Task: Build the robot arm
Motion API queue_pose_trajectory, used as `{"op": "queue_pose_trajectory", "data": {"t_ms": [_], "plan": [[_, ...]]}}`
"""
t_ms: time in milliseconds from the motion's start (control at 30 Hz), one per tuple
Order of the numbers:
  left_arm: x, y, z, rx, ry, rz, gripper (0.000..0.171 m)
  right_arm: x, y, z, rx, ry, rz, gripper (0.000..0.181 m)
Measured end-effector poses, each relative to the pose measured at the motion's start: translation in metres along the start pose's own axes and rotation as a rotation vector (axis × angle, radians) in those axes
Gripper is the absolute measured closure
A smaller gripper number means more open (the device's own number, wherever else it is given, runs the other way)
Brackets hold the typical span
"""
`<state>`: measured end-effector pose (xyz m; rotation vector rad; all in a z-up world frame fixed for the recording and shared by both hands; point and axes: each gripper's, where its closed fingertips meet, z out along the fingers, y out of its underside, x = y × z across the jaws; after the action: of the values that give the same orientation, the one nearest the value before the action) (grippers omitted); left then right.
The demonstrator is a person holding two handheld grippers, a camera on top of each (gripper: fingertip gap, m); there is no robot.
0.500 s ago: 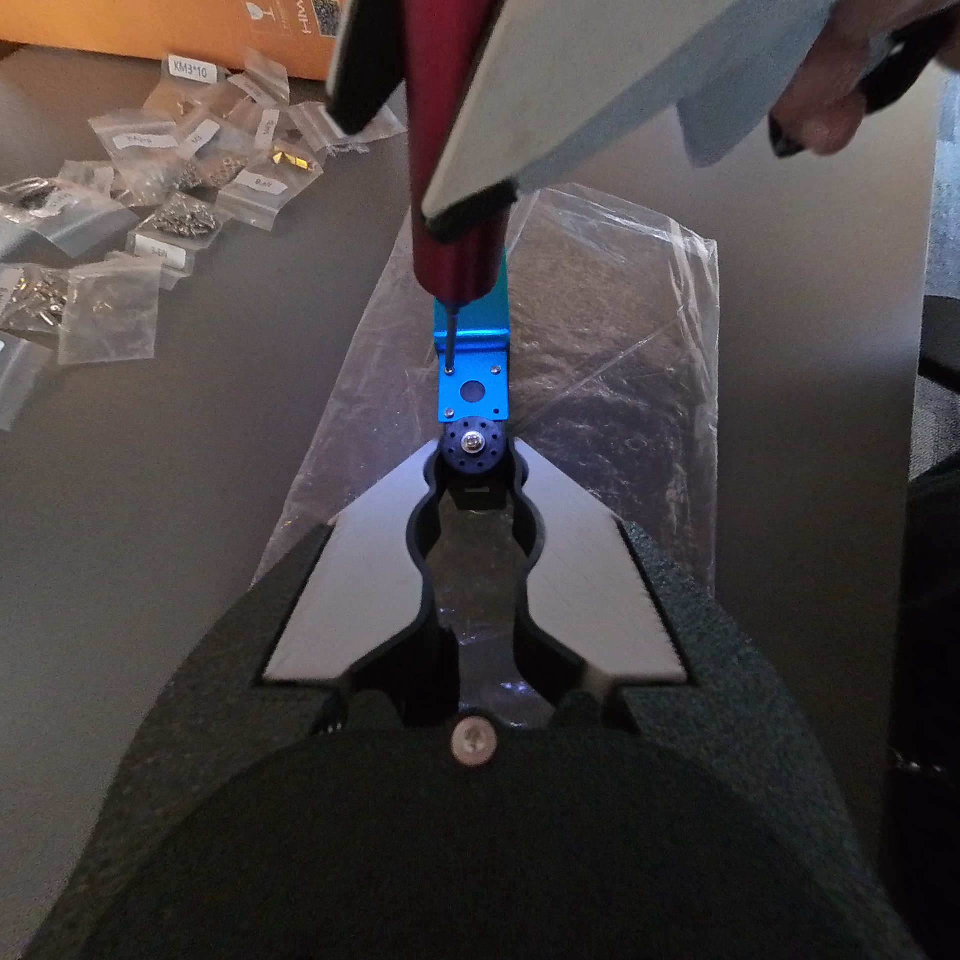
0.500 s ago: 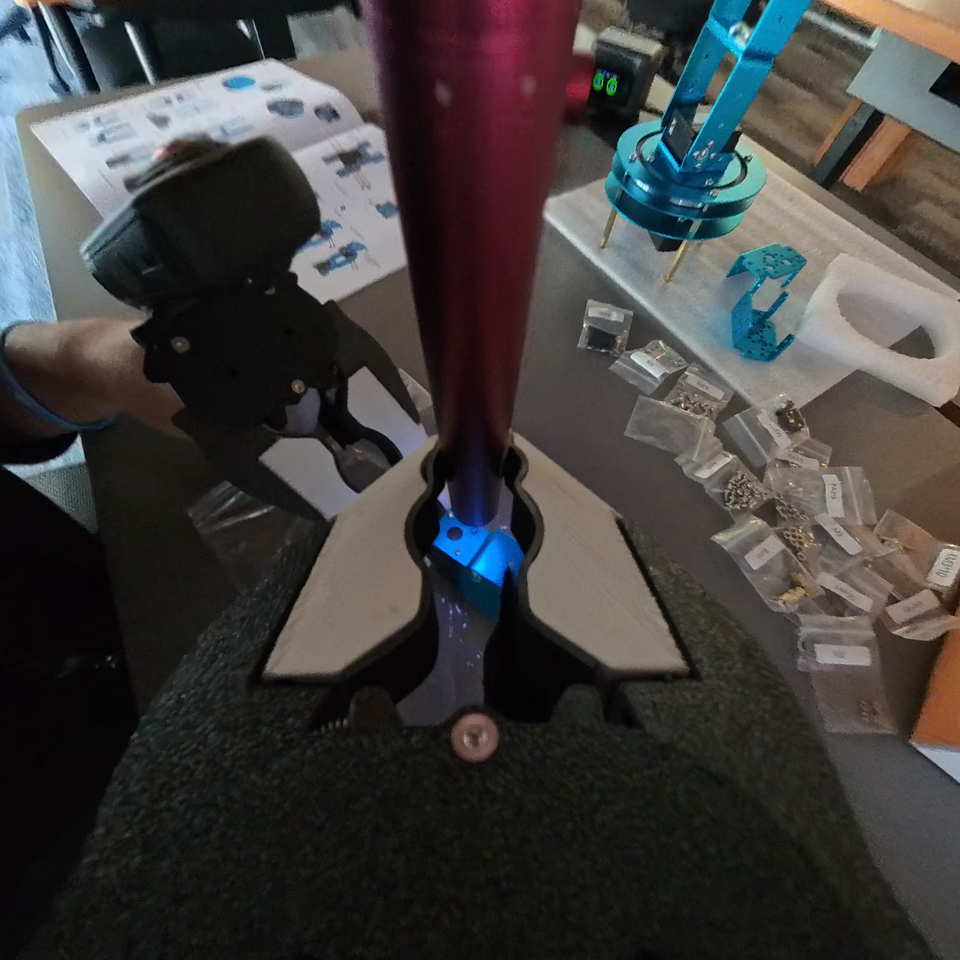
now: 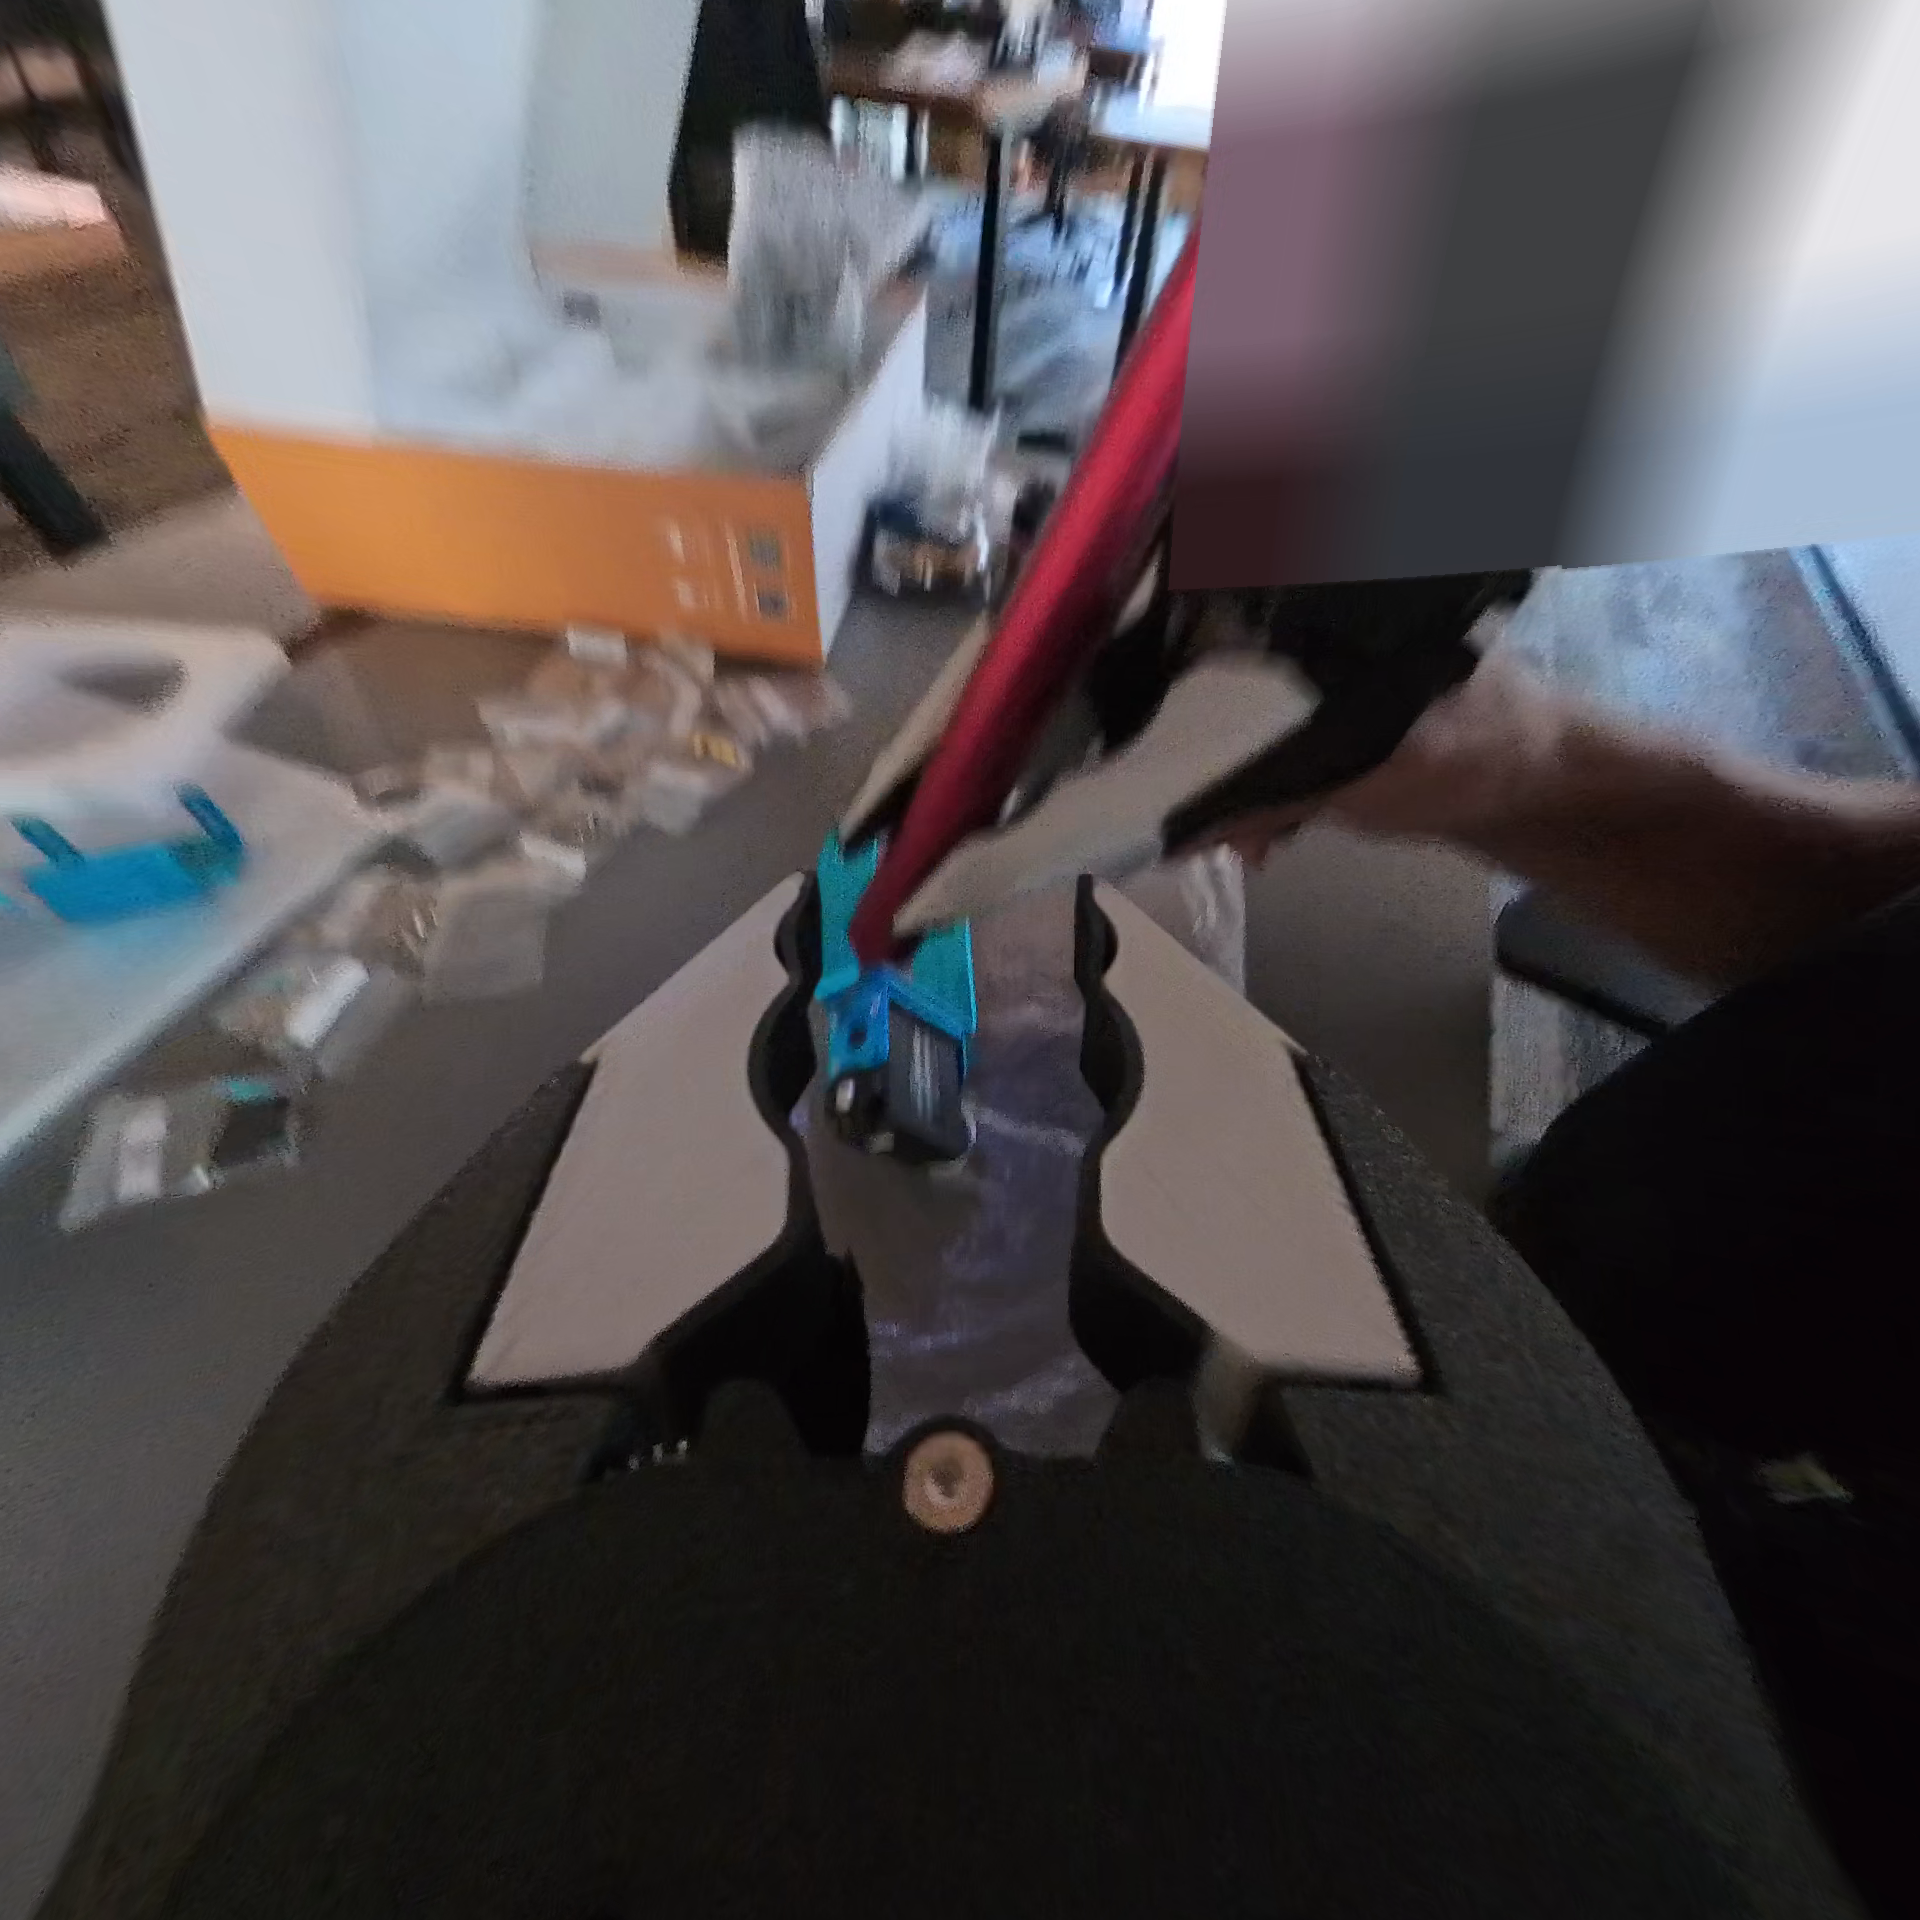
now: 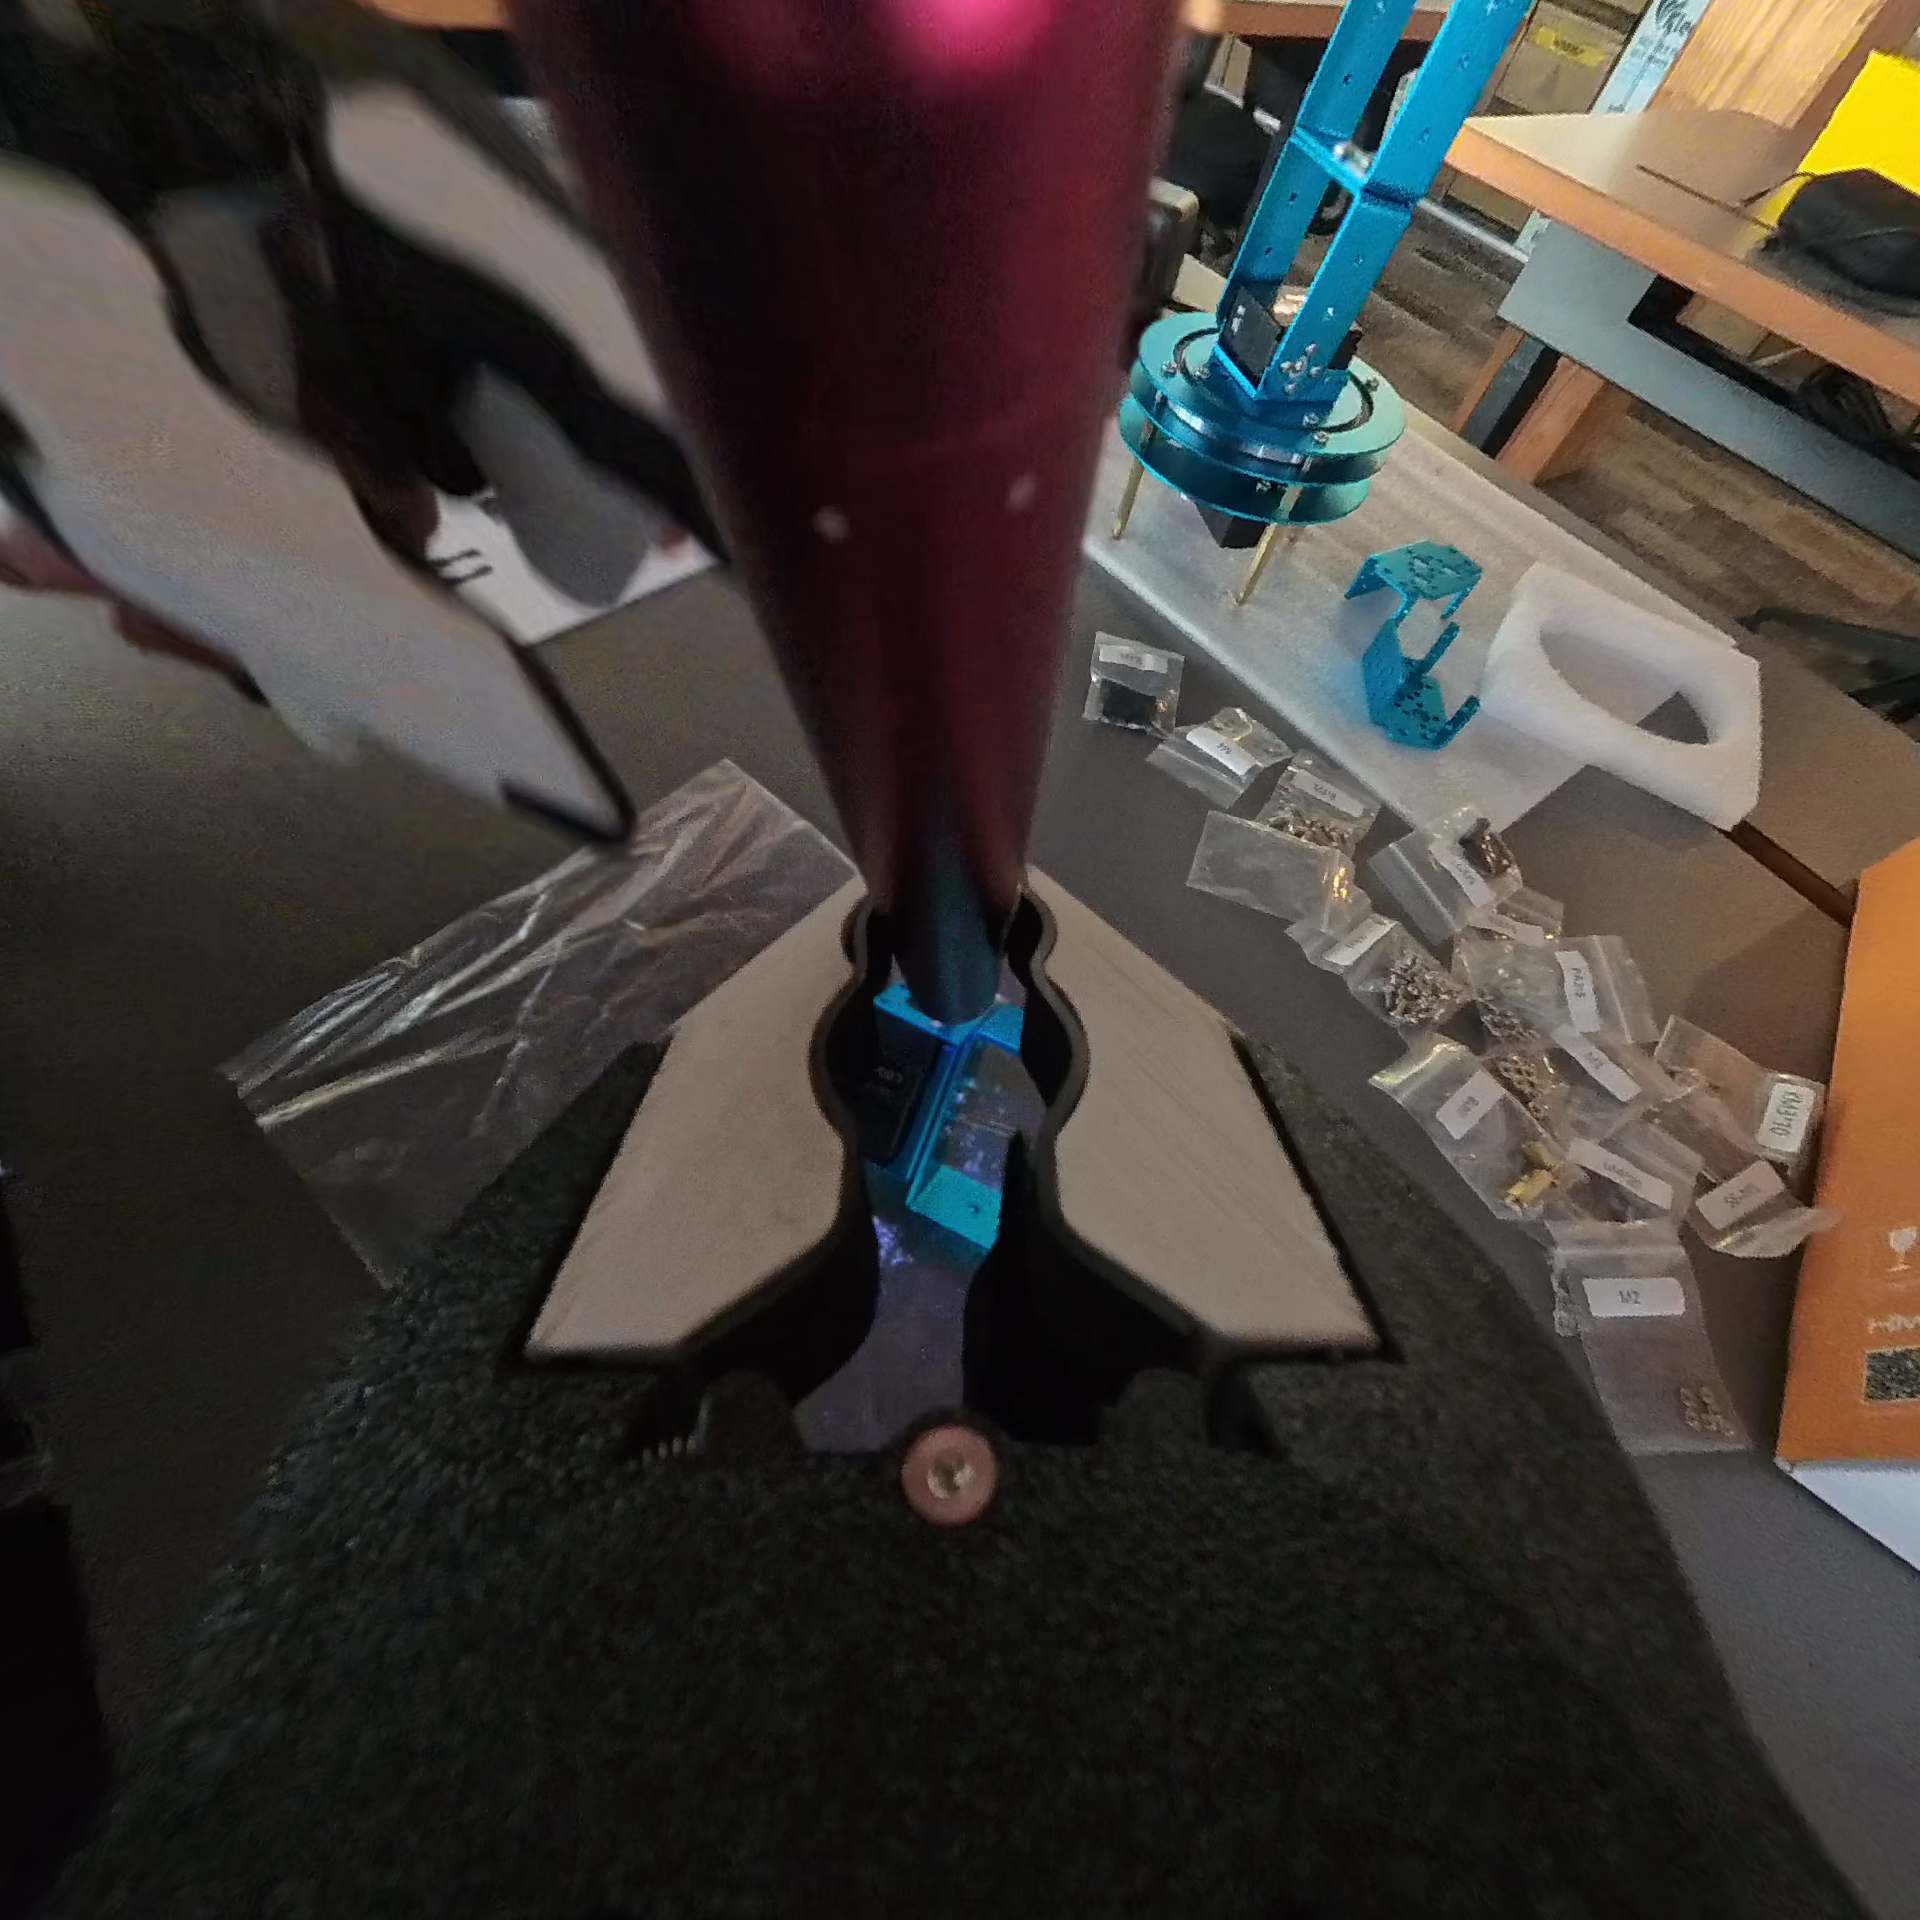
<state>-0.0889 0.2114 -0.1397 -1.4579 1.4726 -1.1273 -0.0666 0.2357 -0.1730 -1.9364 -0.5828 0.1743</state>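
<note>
Left wrist view: smeared throughout by motion blur.
Small parts bags: contents cannot be told there.
Red screwdriver: handle top is cut off by the upper edge; tip is hidden behind the blue bracket.
Orange box: cropped at the right edge.

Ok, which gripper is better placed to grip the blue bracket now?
Left, probably. The left gripper is open with the blue bracket between its fingertips, while the right gripper is shut on the red screwdriver, its tip at the bracket.
</note>
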Motion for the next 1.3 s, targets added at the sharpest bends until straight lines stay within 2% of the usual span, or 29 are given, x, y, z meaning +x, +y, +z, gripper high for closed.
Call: {"op": "queue_pose_trajectory", "data": {"t_ms": [33,100,167,233,333,433,500,567,633,700,733,833,900,933,1000,1033,1100,1133,1200,1233,1267,1300], "plan": [[0.0,-0.017,-0.006,0.033,0.005,0.023,0.124,-0.001,-0.002,0.0,0.016,-0.019,0.014,0.159],[-0.019,-0.026,-0.011,0.013,-0.049,0.098,0.123,-0.001,-0.006,-0.001,0.037,-0.048,0.044,0.16],[-0.042,-0.005,-0.009,-0.081,-0.06,0.045,0.122,0.004,0.0,-0.002,0.003,-0.051,0.046,0.159],[-0.047,0.028,0.0,-0.175,-0.023,-0.025,0.118,0.01,-0.004,-0.01,0.045,-0.042,0.042,0.159],[-0.053,0.075,0.018,-0.316,-0.098,-0.013,0.115,0.026,-0.007,-0.029,0.104,-0.045,0.11,0.159],[-0.042,0.097,0.034,-0.381,-0.093,0.008,0.114,0.046,-0.004,-0.054,0.172,-0.035,0.21,0.159],[-0.049,0.106,0.038,-0.409,-0.149,0.005,0.113,0.053,-0.003,-0.071,0.247,-0.068,0.316,0.16],[-0.041,0.088,0.041,-0.315,-0.127,-0.061,0.113,0.057,-0.002,-0.086,0.343,-0.125,0.467,0.16],[-0.012,0.05,0.048,-0.137,-0.02,-0.116,0.113,0.055,0.0,-0.094,0.422,-0.208,0.607,0.16],[0.014,0.019,0.054,-0.012,0.027,-0.029,0.113,0.051,0.006,-0.093,0.431,-0.254,0.679,0.16],[0.025,0.011,0.059,-0.002,0.022,0.051,0.115,0.048,0.007,-0.091,0.417,-0.256,0.682,0.16],[0.04,-0.002,0.082,-0.022,-0.097,0.232,0.124,0.031,0.002,-0.087,0.355,-0.253,0.587,0.16],[0.03,-0.009,0.087,-0.002,-0.257,0.297,0.146,0.018,-0.003,-0.09,0.315,-0.219,0.471,0.16],[0.028,-0.011,0.085,0.009,-0.299,0.309,0.145,0.014,-0.006,-0.093,0.305,-0.194,0.412,0.16],[0.018,-0.011,0.074,0.04,-0.403,0.239,0.135,0.007,-0.011,-0.106,0.335,-0.136,0.298,0.159],[0.018,-0.008,0.068,0.06,-0.405,0.155,0.139,0.006,-0.013,-0.113,0.357,-0.077,0.228,0.159],[0.035,-0.005,0.062,0.146,-0.259,-0.117,0.138,-0.006,-0.017,-0.127,0.396,0.014,0.029,0.16],[0.048,-0.01,0.057,0.229,-0.139,-0.279,0.138,-0.016,-0.02,-0.133,0.415,0.039,-0.069,0.16],[0.082,-0.033,0.042,0.412,0.238,-0.612,0.139,-0.028,-0.029,-0.145,0.464,0.124,-0.213,0.16],[0.092,-0.038,0.038,0.44,0.383,-0.749,0.14,-0.035,-0.036,-0.152,0.503,0.152,-0.278,0.16],[0.102,-0.042,0.031,0.47,0.502,-0.818,0.137,-0.042,-0.04,-0.158,0.526,0.168,-0.329,0.159],[0.11,-0.047,0.021,0.529,0.587,-0.845,0.123,-0.05,-0.042,-0.161,0.526,0.172,-0.364,0.159]]}}
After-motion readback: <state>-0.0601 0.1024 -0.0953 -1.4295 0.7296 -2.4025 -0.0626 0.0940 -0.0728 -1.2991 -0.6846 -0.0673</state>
